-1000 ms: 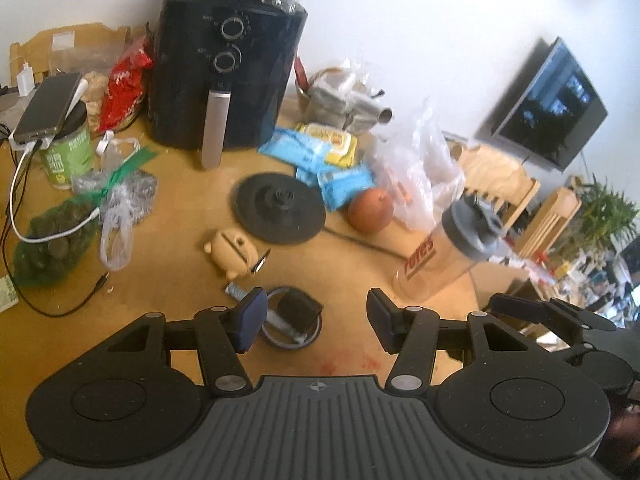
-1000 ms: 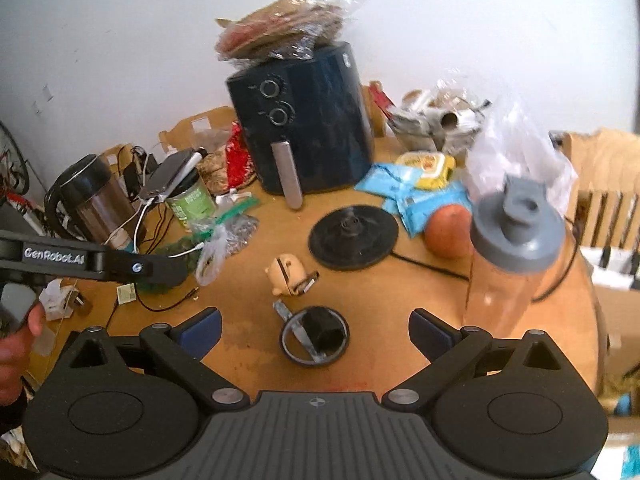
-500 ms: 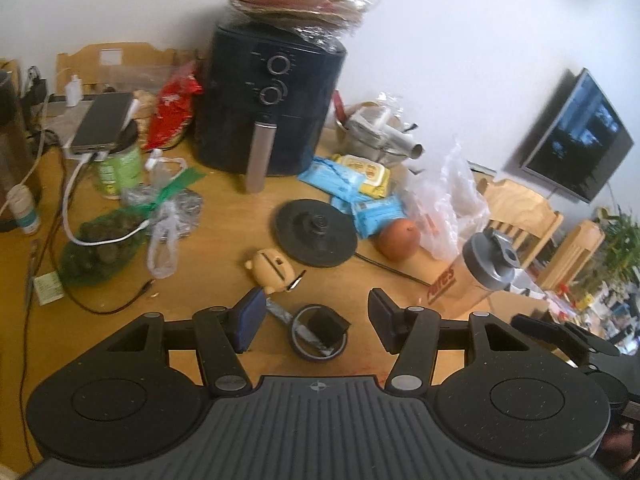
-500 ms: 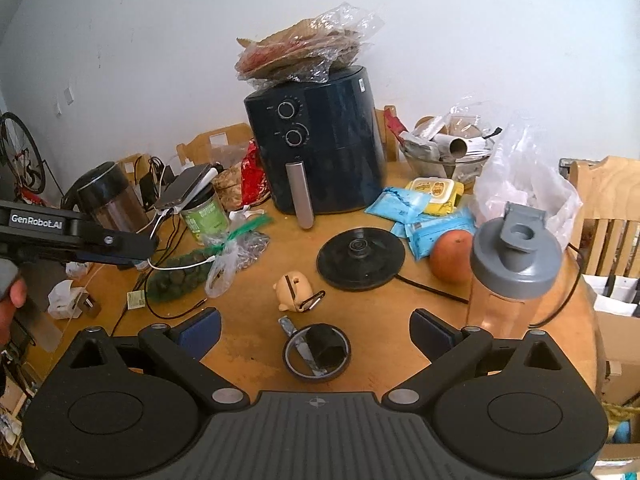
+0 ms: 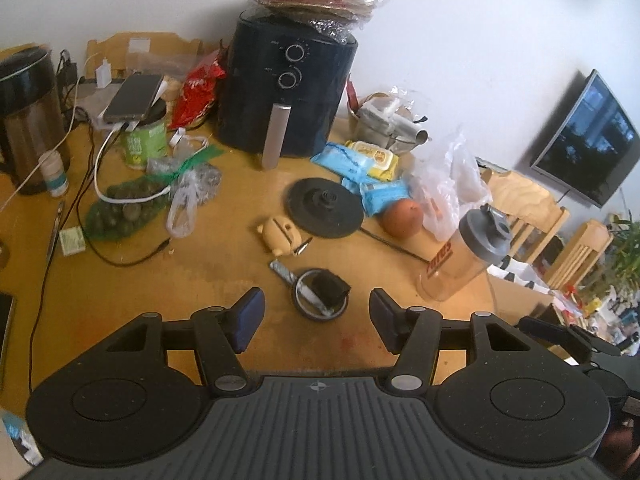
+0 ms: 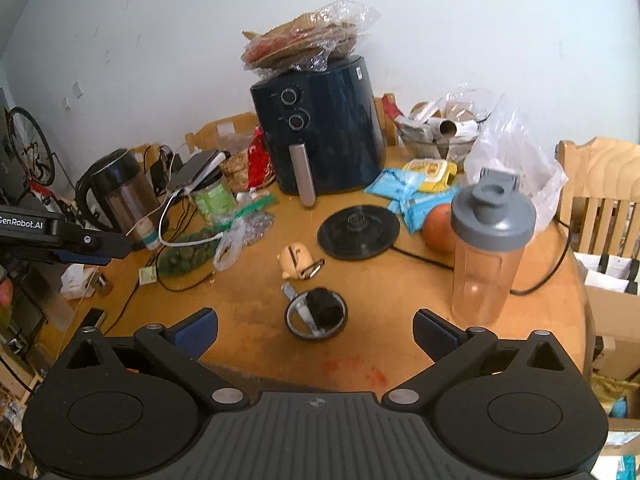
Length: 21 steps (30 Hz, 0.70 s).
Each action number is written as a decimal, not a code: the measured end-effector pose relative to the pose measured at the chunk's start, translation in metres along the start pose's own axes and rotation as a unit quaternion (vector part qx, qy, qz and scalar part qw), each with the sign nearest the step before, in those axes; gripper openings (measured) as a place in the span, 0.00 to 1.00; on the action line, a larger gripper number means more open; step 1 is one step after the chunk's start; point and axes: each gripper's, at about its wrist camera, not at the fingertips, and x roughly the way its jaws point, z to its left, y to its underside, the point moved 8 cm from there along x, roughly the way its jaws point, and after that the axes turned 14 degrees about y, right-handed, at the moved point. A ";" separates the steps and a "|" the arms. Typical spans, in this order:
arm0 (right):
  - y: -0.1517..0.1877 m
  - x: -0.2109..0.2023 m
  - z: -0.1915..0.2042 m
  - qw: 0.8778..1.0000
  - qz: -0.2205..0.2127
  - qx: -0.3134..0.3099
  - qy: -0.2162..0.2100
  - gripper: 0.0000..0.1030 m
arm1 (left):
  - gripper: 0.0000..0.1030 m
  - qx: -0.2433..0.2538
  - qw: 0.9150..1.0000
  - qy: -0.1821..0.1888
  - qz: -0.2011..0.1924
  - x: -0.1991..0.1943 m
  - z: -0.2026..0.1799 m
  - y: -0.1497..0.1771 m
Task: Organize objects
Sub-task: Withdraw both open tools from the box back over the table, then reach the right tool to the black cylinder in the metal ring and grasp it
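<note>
A round wooden table (image 5: 120,292) is covered with clutter. A clear shaker bottle with a grey lid (image 6: 486,248) stands near its right edge and also shows in the left wrist view (image 5: 466,258). A small black ring holding a black block and a metal strip (image 5: 320,295) lies near the front (image 6: 315,314). A tan bear-shaped case (image 5: 278,235) lies beyond it (image 6: 296,266). My left gripper (image 5: 316,318) is open and empty, just short of the ring. My right gripper (image 6: 316,332) is wide open and empty over the table's front edge.
A black air fryer (image 5: 286,88) with a bag of flatbreads on top stands at the back. A black disc base (image 5: 325,207), an orange (image 5: 402,218), blue and yellow packets (image 5: 360,164), plastic bags, a kettle (image 5: 26,114), a green jar with a phone, cables and wooden chairs (image 6: 600,196) surround it.
Both grippers have pulled back and up from the table, so more of it shows. Both stay open and empty. No object has moved.
</note>
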 end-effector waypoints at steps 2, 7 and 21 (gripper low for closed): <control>0.006 0.003 -0.001 1.000 0.008 -0.005 0.001 1.00 | 0.56 -0.003 1.000 -0.005 0.003 -0.002 0.002 0.008; 0.013 0.013 0.000 1.000 0.018 -0.013 0.000 1.00 | 0.56 -0.013 0.999 -0.020 0.022 0.000 0.014 0.024; -0.013 0.065 0.022 0.999 0.014 -0.033 -0.005 1.00 | 0.56 0.004 0.999 -0.010 0.048 0.016 0.031 0.020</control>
